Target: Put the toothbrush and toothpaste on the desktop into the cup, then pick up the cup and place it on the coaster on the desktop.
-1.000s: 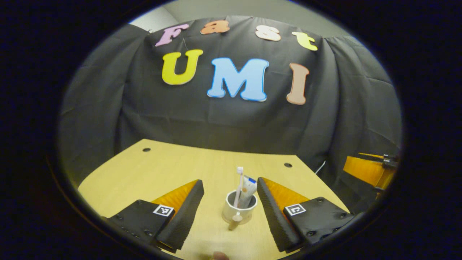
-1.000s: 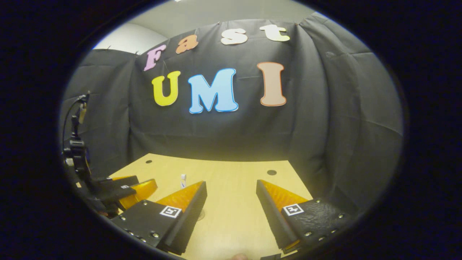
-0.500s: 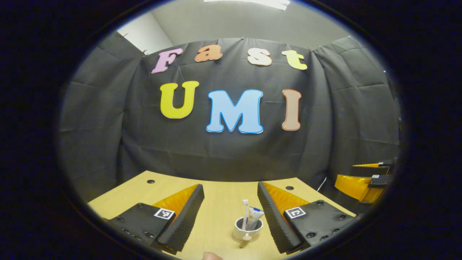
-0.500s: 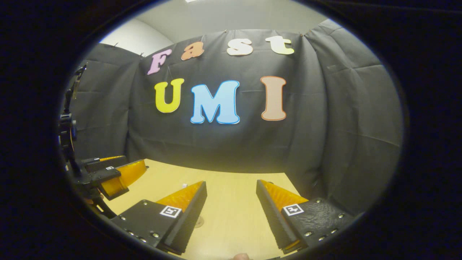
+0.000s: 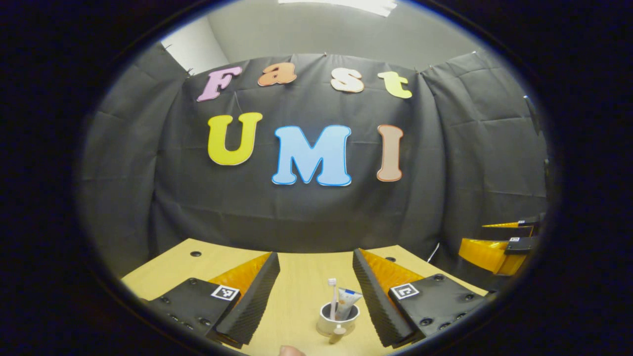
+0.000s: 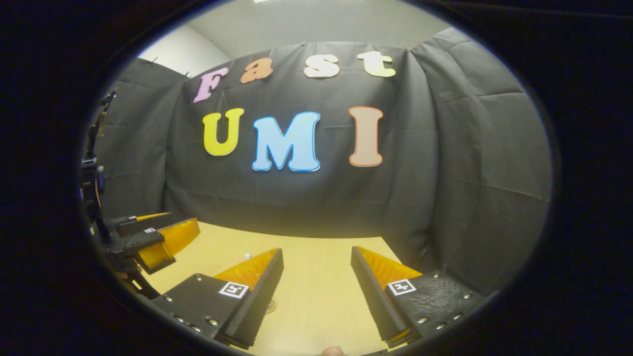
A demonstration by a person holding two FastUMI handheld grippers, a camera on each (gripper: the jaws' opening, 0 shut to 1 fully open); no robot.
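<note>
A white cup (image 5: 338, 324) stands upright on the wooden desktop (image 5: 296, 291), low in the left gripper view. A toothbrush (image 5: 333, 295) and a toothpaste tube (image 5: 349, 299) stick up out of it. A small wooden handle (image 5: 337, 335) juts from the cup's near side. My left gripper (image 5: 315, 255) is open, its fingers on either side of the cup and clear of it. In the right gripper view my right gripper (image 6: 316, 251) is open over bare desktop (image 6: 316, 296). The toothbrush tip (image 6: 246, 256) peeks over its left finger, which hides the cup.
The right gripper (image 5: 497, 247) shows at the far right of the left gripper view, off the desk's edge. The left gripper (image 6: 156, 240) shows at the left of the right gripper view. Black cloth walls close the desk at the back and sides.
The left gripper has drawn back and tilted up, so the cup now sits smaller and lower between its open fingers. The right gripper has tilted up a little. The cup stays put.
</note>
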